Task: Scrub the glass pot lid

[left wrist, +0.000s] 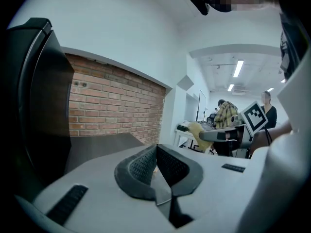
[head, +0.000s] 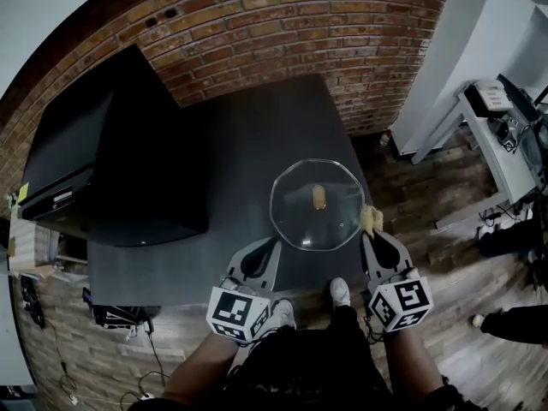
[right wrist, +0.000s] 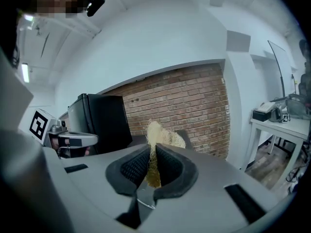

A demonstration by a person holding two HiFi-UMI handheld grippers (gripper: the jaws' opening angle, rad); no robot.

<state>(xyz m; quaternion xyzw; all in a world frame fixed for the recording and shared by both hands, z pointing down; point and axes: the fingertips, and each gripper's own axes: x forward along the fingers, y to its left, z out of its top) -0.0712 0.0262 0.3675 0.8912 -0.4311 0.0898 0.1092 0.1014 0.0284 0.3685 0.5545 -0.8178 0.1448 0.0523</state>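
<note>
The glass pot lid (head: 301, 223), round with a tan knob (head: 318, 197), sits over the near right part of the dark table (head: 248, 135). My left gripper (head: 272, 245) meets the lid's near-left rim, jaws shut on it; in the left gripper view (left wrist: 156, 165) the pads press together and the glass barely shows. My right gripper (head: 371, 231) is beside the lid's right rim, shut on a yellow scrub sponge (head: 372, 219). The sponge (right wrist: 156, 136) sticks up out of the right gripper (right wrist: 153, 168). The left gripper view also shows the sponge (left wrist: 198, 130) at right.
A black cabinet (head: 111, 161) fills the table's left side. A brick wall (head: 300, 24) stands behind it. A white desk (head: 505, 135) with equipment is at the right, over wooden floor. People (left wrist: 226, 113) sit far off in the room.
</note>
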